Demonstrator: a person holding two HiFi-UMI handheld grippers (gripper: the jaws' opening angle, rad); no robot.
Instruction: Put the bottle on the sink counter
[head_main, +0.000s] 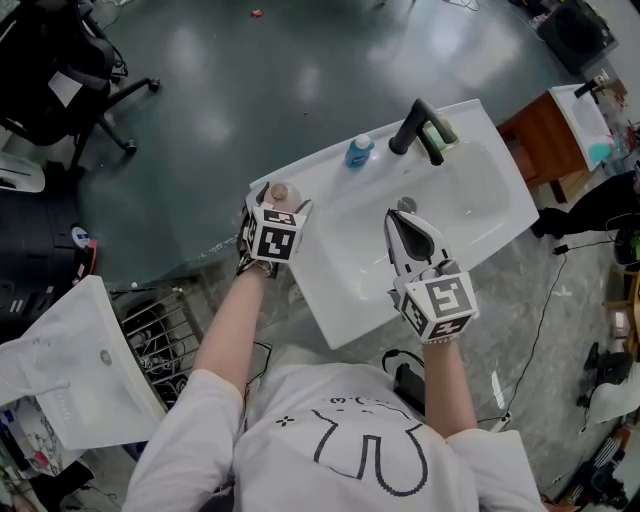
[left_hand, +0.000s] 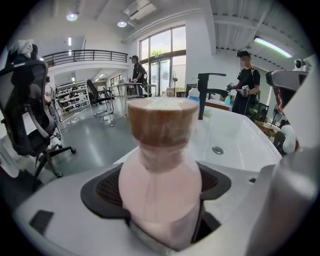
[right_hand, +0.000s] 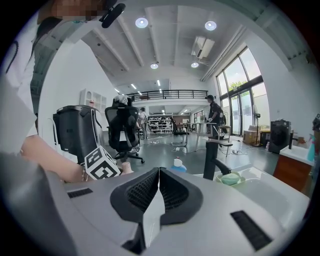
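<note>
Bottle (left_hand: 160, 167), one pink, pinched in left claw (left_hand: 160, 192), right claw (right_hand: 159, 192) pressed together, one sink (head_main: 335, 290)

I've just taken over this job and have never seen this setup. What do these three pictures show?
There is no robot arm. A person holds a two-jaw gripper in each hand. The head view looks down from a camera on the person's head. The other two cameras ride on the grippers and look along their jaws. Below is a white sink with a black faucet, and a blue bottle and a green item beside the faucet. The left gripper is shut on a pink bottle with a brown cap, at the sink's left corner. I cannot tell whether the bottle rests there. The right gripper is shut and empty, over the basin.
</note>
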